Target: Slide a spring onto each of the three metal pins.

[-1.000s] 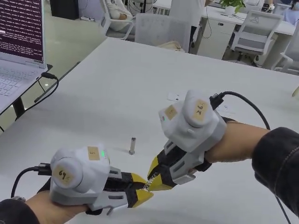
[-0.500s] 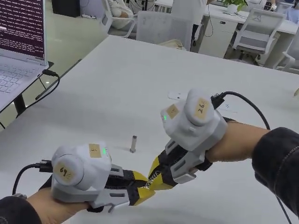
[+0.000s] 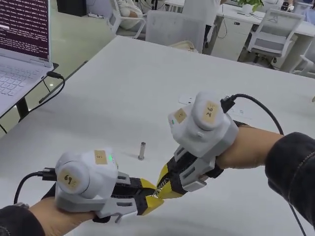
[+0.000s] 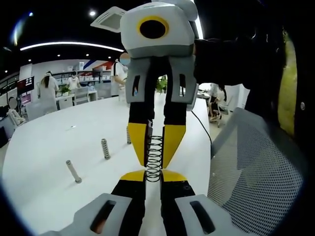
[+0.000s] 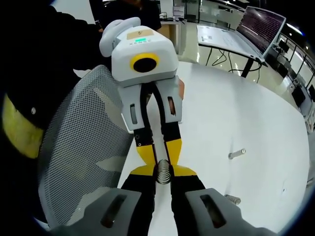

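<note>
A small steel spring (image 4: 154,157) stands between the tips of both grippers, which meet nose to nose low over the white table (image 3: 123,88). My left gripper (image 4: 154,176) pinches its near end. My right gripper (image 5: 164,172) is closed along its sides, so in that view the spring (image 5: 164,172) appears end-on. In the head view the left gripper (image 3: 147,196) and right gripper (image 3: 162,183) touch at the spring (image 3: 157,190). A bare upright pin (image 3: 142,150) stands just beyond them. Another pin (image 4: 105,148) carries a spring, with a bare pin (image 4: 73,171) nearby.
An open laptop (image 3: 19,44) with a black cable (image 3: 54,88) sits on a side table at the left. Office chairs (image 3: 172,27) stand past the table's far edge. A grey mesh chair back (image 4: 256,167) is close behind the grippers.
The grippers stay tip to tip with the spring between them. Only the head camera has shifted slightly.
</note>
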Motion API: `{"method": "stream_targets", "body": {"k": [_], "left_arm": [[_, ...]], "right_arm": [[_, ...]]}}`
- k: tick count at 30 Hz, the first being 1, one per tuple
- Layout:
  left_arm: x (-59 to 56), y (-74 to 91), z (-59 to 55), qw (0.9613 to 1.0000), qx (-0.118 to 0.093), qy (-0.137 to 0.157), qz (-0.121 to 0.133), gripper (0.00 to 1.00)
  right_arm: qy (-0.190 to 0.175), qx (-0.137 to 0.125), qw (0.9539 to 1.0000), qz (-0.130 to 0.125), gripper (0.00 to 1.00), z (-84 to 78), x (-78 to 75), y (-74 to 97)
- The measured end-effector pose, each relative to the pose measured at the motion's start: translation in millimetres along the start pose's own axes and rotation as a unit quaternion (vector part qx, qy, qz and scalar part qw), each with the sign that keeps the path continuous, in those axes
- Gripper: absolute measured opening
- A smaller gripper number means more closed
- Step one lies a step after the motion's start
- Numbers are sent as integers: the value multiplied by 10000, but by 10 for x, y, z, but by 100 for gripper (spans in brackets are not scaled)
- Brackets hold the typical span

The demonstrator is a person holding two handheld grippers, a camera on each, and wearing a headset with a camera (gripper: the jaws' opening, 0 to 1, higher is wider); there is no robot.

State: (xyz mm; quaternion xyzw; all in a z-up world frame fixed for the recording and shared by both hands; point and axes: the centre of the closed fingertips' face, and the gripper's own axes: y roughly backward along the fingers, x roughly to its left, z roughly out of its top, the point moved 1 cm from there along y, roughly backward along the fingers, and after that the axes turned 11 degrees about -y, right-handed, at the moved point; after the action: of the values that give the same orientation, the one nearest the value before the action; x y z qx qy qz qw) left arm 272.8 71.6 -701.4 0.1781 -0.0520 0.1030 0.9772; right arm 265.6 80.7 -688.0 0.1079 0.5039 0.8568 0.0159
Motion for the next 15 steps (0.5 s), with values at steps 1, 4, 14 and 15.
{"method": "stream_targets", "body": {"k": [1,4,14,15], "left_arm": [[-1,1,0,10000,1,-16,5,3],[-6,-2,-26,10000,57,-4,-6,7],[12,12,-80,9998,42,158,63,19],[13,13,-88,9998,32,201,72,22]], "right_arm": [[10,14,10000,1,8,2,2,0],[29,83,10000,-25,8,-11,-13,-7],[22,170,9998,-37,8,-36,-51,8],[36,193,9998,-50,8,-44,-57,8]]}}
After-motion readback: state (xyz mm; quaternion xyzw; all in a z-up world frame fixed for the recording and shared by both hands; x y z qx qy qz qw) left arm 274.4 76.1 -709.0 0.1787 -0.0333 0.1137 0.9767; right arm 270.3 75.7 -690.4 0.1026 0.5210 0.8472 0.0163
